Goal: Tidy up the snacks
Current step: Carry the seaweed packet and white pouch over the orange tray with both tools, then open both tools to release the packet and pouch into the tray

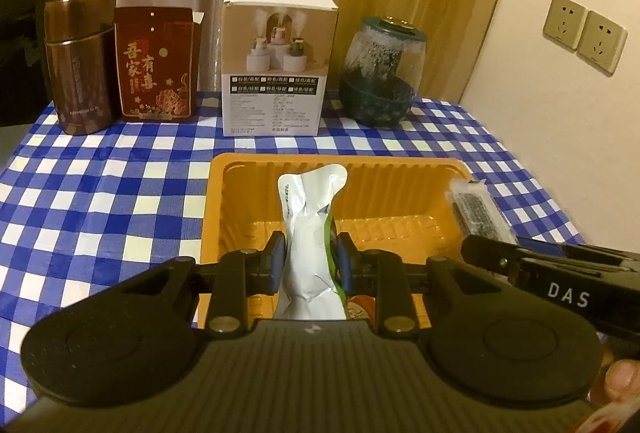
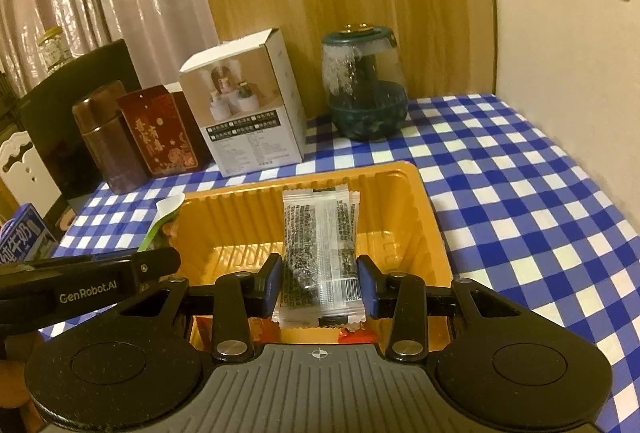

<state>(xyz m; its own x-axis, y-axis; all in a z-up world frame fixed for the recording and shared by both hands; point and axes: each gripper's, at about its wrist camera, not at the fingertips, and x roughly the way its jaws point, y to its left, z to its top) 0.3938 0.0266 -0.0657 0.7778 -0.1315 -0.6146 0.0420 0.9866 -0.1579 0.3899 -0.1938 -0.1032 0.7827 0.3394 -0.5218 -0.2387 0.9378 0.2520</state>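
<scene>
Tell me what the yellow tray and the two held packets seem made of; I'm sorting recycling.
Yellow tray: thin moulded plastic, slightly glossy, judging by its ribbed walls.
White packet in the left gripper: probably foil-lined film; it creases sharply.
Clear packet in the right gripper: transparent plastic film with crimped ends, dark contents showing through.

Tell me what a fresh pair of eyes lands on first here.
The yellow tray in the middle of the blue checked tablecloth, with both grippers over it. The left gripper is clamped on a white snack pouch; the right gripper is clamped on a clear snack packet. Boxes and a glass jar line the far edge.
</scene>
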